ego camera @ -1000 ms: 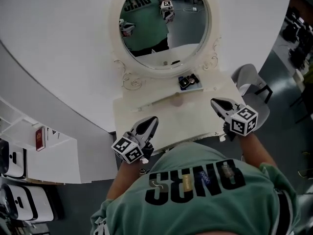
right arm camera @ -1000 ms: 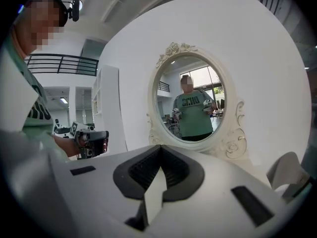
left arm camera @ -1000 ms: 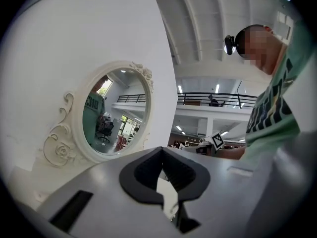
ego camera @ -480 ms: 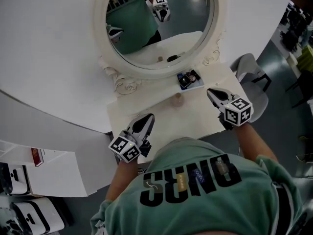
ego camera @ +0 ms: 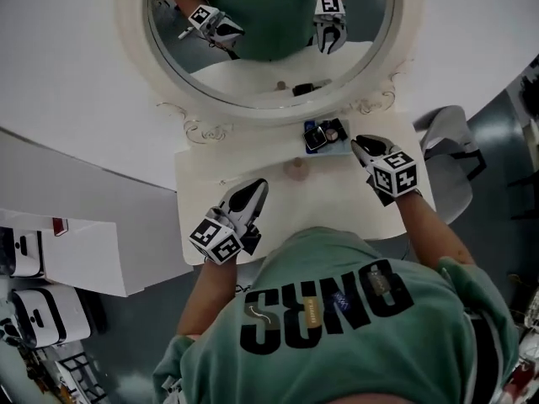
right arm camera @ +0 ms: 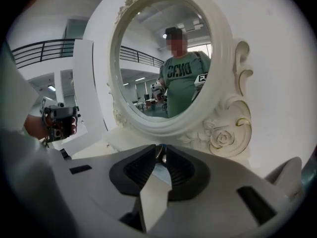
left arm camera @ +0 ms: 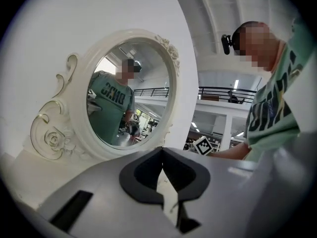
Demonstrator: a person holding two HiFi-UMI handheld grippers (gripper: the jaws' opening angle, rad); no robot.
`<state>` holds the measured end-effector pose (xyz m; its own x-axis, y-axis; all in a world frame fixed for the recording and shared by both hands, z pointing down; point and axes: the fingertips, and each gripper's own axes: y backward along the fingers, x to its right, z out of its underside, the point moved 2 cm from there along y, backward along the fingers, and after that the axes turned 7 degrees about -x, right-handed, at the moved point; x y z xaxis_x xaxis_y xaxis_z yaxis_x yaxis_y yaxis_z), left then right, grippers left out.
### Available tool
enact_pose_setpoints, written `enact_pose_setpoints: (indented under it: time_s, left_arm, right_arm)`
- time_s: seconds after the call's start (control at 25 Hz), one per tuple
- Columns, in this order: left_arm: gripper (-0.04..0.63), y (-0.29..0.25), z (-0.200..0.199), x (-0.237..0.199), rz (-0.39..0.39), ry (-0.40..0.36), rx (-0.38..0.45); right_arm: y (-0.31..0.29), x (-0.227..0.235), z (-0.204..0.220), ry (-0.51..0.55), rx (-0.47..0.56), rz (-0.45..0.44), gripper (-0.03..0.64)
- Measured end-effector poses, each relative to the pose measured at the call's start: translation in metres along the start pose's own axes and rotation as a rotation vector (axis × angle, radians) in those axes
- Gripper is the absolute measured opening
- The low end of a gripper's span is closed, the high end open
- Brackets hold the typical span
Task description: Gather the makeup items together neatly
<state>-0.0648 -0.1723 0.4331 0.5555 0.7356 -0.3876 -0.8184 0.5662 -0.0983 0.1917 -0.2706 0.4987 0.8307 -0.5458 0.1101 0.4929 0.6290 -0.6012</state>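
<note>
On the white dressing table [ego camera: 227,167], a pale blue tray [ego camera: 340,148] holds dark makeup compacts [ego camera: 318,138] just below the mirror. A small round beige jar [ego camera: 295,169] stands alone left of the tray. My right gripper [ego camera: 355,142] points at the tray's right edge. Its jaws are opening by a narrow slit, nothing is held between them, and a dark item shows past the tips [right arm camera: 161,152]. My left gripper [ego camera: 258,185] hovers over the table's front left, shut and empty [left arm camera: 161,150].
A large oval mirror [ego camera: 269,32] in an ornate cream frame stands at the table's back and reflects both grippers. A grey chair [ego camera: 450,162] is to the right of the table. White shelving [ego camera: 67,255] sits to the left.
The right gripper has moved forward and left, closer to the tray. The left gripper has stayed near the front left. The head view has swung so the mirror sits more centred.
</note>
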Motion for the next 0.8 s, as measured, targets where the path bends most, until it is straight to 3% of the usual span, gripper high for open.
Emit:
enact_pose_setpoints:
  time_s: [0.24, 0.4, 0.8]
  left_arm:
    - [0.009, -0.021, 0.016, 0.001, -0.022, 0.029, -0.032]
    - [0.009, -0.017, 0.025, -0.006, -0.015, 0.048, -0.063]
    - [0.009, 0.000, 0.034, -0.026, -0.030, 0.079, -0.092]
  right_arm:
    - [-0.060, 0.032, 0.033, 0.082, -0.150, 0.042, 0.099]
    - [-0.087, 0.040, 0.045, 0.078, -0.208, 0.064, 0.127]
    - [-0.119, 0.049, 0.066, 0.087, -0.328, 0.137, 0.110]
